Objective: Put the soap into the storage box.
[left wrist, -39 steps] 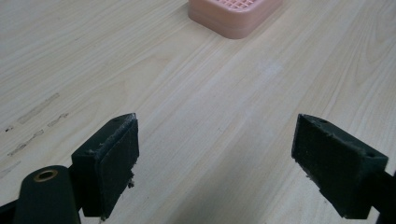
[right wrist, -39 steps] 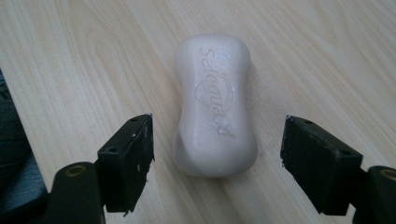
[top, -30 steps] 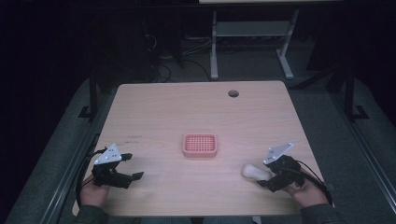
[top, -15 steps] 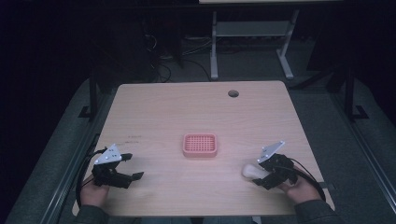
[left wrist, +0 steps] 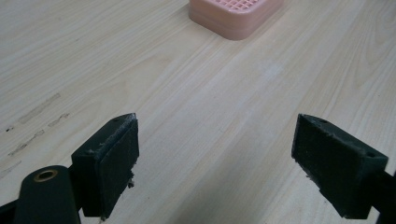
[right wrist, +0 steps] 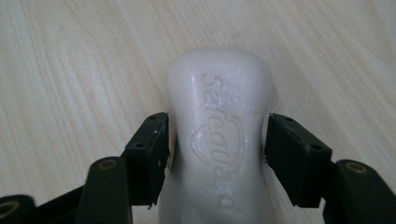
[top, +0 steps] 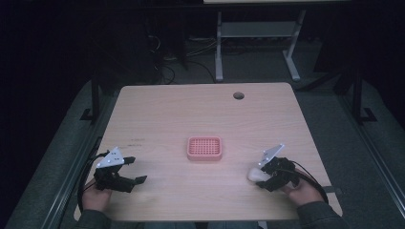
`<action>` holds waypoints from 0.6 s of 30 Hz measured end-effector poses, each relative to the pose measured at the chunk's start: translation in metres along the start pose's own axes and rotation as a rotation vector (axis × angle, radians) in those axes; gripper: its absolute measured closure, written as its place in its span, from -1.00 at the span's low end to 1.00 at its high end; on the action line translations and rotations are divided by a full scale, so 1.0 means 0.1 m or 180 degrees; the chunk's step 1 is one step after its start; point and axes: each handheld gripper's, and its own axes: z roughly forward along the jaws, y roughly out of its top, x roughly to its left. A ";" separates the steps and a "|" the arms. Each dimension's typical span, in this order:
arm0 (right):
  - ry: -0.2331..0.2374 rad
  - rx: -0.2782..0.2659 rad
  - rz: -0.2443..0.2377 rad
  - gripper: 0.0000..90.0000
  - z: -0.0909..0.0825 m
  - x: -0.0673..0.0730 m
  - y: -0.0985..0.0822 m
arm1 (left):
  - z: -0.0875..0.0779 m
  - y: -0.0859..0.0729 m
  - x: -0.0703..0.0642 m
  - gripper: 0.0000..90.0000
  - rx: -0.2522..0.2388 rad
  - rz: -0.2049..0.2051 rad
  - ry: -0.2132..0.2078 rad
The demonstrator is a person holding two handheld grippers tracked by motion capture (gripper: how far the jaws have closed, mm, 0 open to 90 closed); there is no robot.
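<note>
White bar of soap (right wrist: 219, 140), stamped "Safeguard", lying flat on the light wooden table (top: 200, 114) near its right front corner, lengthwise between the jaws of the right gripper (right wrist: 217, 140). Jaws just closing in on the bar, now at its narrowed waist: left pad against the soap's side, right pad touching or a hair off, hard to tell which from the right gripper view. In the high view, same soap (top: 257, 174) seen as a pale oval at the tip of the right gripper (top: 267, 177), held low over the table by the person's right hand (top: 301, 191), cable trailing off to the right, grey three-cornered plate tilted up on top. Pink soap dish (top: 204, 148) with a grid top sitting near the middle of the table, well apart from the soap and to its left. Left gripper (top: 136, 179) resting near the left front edge in the left hand (top: 98, 194), jaws spread wide with nothing but bare wood between the pads (left wrist: 109, 163); corner of the pink soap dish (left wrist: 233, 16) farther ahead in the left gripper view. Round cable hole (top: 238, 95) near the far edge.
</note>
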 end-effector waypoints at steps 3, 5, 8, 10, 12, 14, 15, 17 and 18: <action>0.0001 0.0025 -0.0015 -0.04 0.01 0.00 0.00 | 0.00 0.00 0.00 -0.67 0.0004 0.0018 -0.0005; -0.0001 0.0028 -0.0027 0.00 0.01 0.00 -0.01 | 0.01 0.00 0.00 -0.67 -0.0002 0.0020 -0.0003; 0.0018 0.0011 -0.0016 0.01 0.02 0.00 -0.01 | 0.00 0.00 0.01 -0.67 0.0005 0.0000 -0.0002; 0.0015 0.0005 -0.0019 0.04 0.03 0.00 -0.01 | 0.00 0.00 0.00 -0.67 0.0000 0.0011 0.0000; 0.0027 0.0012 -0.0016 0.06 0.02 0.00 -0.01 | 0.00 0.00 0.01 -0.67 0.0011 0.0014 0.0001; 0.0042 0.0022 -0.0013 0.07 0.02 0.00 -0.01 | 0.00 0.00 0.01 -0.67 0.0002 -0.0007 0.0003; 0.0036 0.0027 -0.0021 0.07 0.02 0.00 0.00 | 0.00 0.00 0.01 -0.67 0.0002 -0.0007 0.0003; 0.0026 0.0047 -0.0032 0.07 0.02 0.00 0.00 | 0.00 0.00 0.00 -0.67 -0.0003 0.0001 0.0002; 0.0032 0.0052 -0.0028 0.08 0.02 0.00 0.00 | -0.01 0.00 0.01 -0.67 0.0009 0.0009 0.0003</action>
